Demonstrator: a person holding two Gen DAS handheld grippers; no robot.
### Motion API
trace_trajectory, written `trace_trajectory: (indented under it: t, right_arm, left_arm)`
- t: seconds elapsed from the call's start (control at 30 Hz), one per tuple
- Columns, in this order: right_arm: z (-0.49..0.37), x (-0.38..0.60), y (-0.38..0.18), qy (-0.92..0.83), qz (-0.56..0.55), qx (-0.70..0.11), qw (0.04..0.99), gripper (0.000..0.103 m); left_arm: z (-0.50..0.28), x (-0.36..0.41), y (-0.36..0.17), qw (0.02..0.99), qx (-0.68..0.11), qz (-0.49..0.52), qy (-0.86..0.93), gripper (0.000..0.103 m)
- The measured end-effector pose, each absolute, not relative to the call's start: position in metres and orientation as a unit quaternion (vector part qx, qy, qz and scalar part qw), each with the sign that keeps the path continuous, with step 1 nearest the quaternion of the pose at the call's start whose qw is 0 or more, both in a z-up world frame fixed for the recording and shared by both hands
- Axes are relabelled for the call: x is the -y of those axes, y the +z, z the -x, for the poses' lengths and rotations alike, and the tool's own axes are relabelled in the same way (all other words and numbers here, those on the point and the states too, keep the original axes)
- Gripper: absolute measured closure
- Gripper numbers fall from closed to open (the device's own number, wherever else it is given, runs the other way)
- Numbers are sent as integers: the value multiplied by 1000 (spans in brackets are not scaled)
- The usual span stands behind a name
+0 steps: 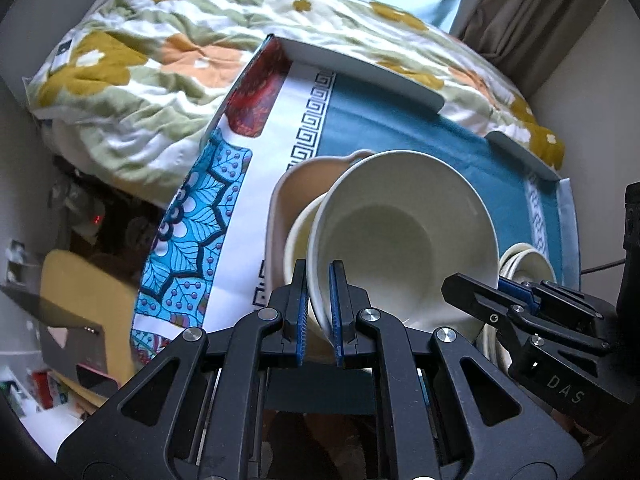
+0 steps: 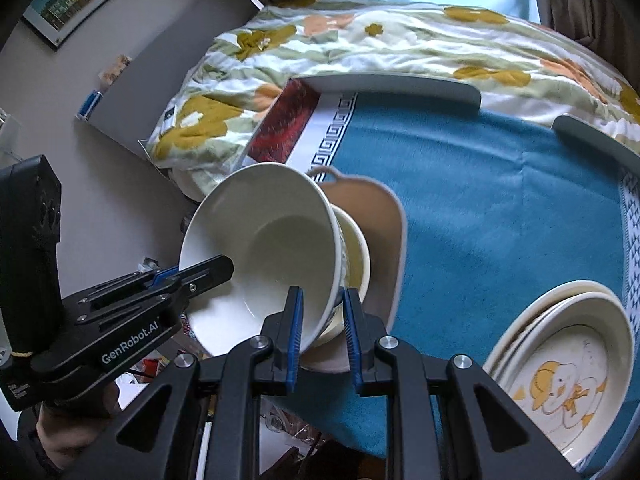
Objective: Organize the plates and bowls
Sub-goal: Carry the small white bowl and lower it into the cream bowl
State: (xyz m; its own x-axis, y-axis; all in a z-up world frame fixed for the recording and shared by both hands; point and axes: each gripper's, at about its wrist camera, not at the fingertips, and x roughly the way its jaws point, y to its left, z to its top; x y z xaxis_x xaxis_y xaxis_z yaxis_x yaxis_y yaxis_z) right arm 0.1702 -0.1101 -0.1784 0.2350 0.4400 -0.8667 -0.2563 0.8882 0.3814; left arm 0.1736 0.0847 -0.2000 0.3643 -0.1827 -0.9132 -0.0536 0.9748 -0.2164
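A large white bowl (image 1: pixel 404 232) (image 2: pixel 272 248) is held tilted above a smaller cream bowl (image 1: pixel 300 236) (image 2: pixel 356 256), which sits in a beige dish with a handle (image 1: pixel 296 184) (image 2: pixel 380 216). My left gripper (image 1: pixel 320 312) is shut on the white bowl's left rim; it shows in the right wrist view (image 2: pixel 200 274). My right gripper (image 2: pixel 320 328) has its jaws around the opposite rim, with a small gap on the right side; it shows in the left wrist view (image 1: pixel 500 292). A stack of cream plates, the top one with a duck drawing (image 2: pixel 560 384), lies at the right; it also shows in the left wrist view (image 1: pixel 524 260).
The dishes stand on a blue cloth (image 2: pixel 500 208) (image 1: pixel 400 120) over a table with grey raised edges (image 2: pixel 400 84). A flowered quilt (image 2: pixel 400 40) (image 1: pixel 160 80) lies behind. Floor clutter (image 1: pixel 80 280) is at the left, below the table edge.
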Motion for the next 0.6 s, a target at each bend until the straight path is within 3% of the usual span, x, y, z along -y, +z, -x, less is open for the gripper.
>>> trace_trajectory:
  t: [0.6]
  right_arm:
    - [-178,107,-198,208,-74,-598,771,84]
  left_arm:
    - [-189,-66,-218,812,-581,32,-31,93]
